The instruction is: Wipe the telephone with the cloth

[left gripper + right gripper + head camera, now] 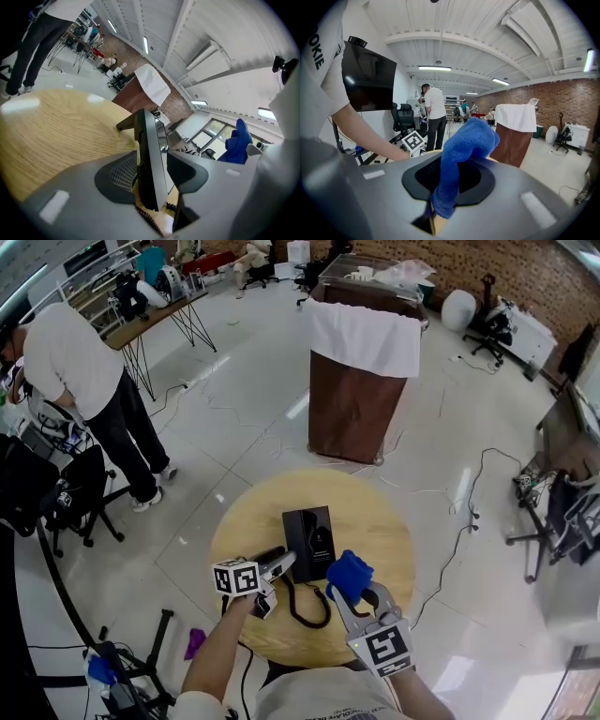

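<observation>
A black telephone stands on the round wooden table, and its coiled cord trails toward the near edge. My left gripper lies at the phone's left side. In the left gripper view the telephone shows edge-on between the open jaws of that gripper; a gap remains on the right side. My right gripper hovers just right of the phone, shut on a bunched blue cloth. The cloth sticks up from the right gripper in its own view.
A brown lectern draped in white stands beyond the table. A person stands at the left beside a black office chair. Cables run over the white floor, and a black stand sits at the lower left.
</observation>
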{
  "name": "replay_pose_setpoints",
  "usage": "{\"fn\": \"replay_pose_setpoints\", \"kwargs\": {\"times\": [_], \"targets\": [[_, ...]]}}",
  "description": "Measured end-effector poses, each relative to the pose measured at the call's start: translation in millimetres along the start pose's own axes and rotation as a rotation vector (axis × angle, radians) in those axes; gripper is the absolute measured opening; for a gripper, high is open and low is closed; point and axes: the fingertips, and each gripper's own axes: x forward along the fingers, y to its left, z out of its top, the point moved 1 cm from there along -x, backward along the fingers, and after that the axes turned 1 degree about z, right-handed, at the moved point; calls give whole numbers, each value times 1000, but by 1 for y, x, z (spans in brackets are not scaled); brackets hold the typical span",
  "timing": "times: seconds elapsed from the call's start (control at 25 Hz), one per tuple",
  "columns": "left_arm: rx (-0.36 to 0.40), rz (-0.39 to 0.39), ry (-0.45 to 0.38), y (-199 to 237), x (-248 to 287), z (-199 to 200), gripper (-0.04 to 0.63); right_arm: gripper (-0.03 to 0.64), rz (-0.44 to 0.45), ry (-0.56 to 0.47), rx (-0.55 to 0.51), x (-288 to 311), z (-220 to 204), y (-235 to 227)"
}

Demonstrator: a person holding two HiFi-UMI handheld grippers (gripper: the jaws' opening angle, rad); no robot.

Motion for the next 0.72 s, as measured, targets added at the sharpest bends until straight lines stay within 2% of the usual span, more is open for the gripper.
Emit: {"fn": "replay_pose_setpoints", "kwargs": {"times": [0.12, 0.28, 0.36, 0.48, 0.6, 0.72], "targets": [[-16, -26, 29, 5, 7, -5, 192, 60, 0, 14, 1, 2, -4, -2], [-117, -103, 38, 7, 12, -7, 189, 60, -5, 28, 2, 2, -5, -3], [-129, -144, 49, 3, 14, -5, 175, 60, -11, 24, 7, 1, -8, -7], [-118, -148, 83, 3, 17, -6, 90, 60, -22, 40, 20, 0, -9, -13], [-158, -160, 111, 3, 18, -6, 75, 60, -22, 25, 23, 1, -12, -15], [-164, -152, 127, 0, 18, -5, 72, 60, -18, 28, 26, 1, -13, -15]]}}
